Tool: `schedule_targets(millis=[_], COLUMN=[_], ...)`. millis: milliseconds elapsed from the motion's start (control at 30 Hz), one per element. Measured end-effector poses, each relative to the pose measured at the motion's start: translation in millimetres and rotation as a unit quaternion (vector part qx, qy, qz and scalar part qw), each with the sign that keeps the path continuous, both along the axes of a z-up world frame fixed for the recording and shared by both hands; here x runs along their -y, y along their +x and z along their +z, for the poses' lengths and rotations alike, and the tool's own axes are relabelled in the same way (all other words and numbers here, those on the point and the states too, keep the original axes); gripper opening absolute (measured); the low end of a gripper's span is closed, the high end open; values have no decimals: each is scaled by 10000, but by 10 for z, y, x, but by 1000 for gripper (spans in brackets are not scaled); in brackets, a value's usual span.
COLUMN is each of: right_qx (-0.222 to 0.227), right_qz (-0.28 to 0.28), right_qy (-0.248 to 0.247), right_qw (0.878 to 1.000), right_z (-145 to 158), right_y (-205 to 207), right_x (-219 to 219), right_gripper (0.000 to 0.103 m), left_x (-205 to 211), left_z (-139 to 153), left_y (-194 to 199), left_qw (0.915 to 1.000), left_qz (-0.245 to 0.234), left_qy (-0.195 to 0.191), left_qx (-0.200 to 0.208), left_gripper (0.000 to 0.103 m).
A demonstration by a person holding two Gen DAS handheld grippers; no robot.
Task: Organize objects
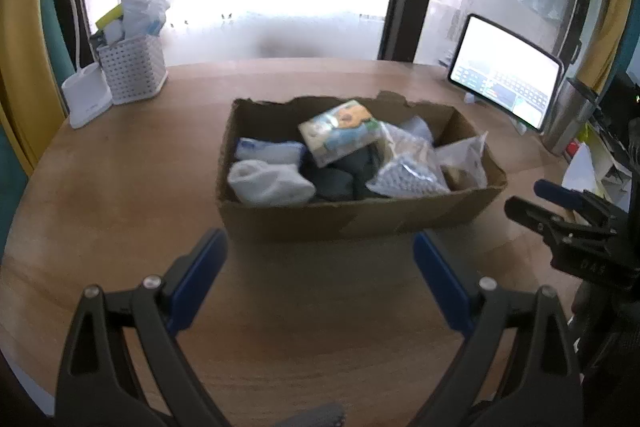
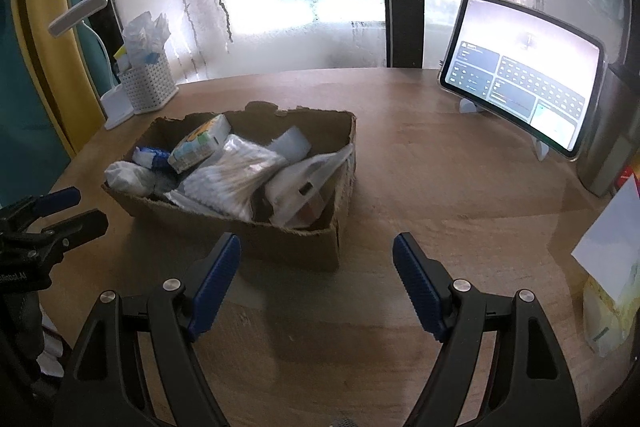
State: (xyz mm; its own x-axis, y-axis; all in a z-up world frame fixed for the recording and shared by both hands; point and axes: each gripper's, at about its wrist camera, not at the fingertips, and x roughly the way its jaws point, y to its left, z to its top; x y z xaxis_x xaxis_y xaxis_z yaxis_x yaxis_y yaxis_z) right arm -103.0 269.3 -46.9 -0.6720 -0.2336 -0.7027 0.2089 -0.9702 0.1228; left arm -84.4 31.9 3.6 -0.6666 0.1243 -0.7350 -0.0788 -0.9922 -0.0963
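Cardboard box (image 1: 360, 219) with torn upper edges sits mid-bench, well filled: rolled white socks (image 1: 268, 183) at its left end, a dark bundle beside them, a printed packet (image 1: 340, 131) propped on top toward the far side, and clear plastic bags (image 1: 408, 167) at the right end. The packet's print is too blurred to read.

Left tongs (image 1: 320, 279) are spread wide and hold nothing, their blue pads hanging above bare wooden bench (image 1: 120, 207) just near of the box. Right tongs (image 2: 316, 279) are likewise released and empty, near the box's right near corner without touching it. Each tongs shows at the other camera's edge, only partly in frame; lettering on the left one's body is cut off and unreadable.

Far left stand a white perforated basket (image 1: 136, 71) stuffed with crumpled wrappers and a white desk lamp (image 1: 84, 99). Far right, a lit tablet (image 2: 520, 99) leans on a stand, its screen text too small to make out, beside a steel tumbler (image 1: 568, 119). A white paper bag (image 2: 608, 267) is cropped at the right edge.
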Motion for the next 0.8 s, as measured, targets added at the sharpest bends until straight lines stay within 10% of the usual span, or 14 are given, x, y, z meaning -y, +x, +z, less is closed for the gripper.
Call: schedule_targets(millis=[800], right_qx=[79], right_qz=[36], right_qy=[102], right_qw=[9999], right_z=[-99], right_y=[297], right_x=[17], right_gripper=[81], left_x=[56], left_z=[-162], left_y=[291], left_qw=[9998], left_qz=[152], left_qy=[59], left_qx=[123], left_gripper=[96])
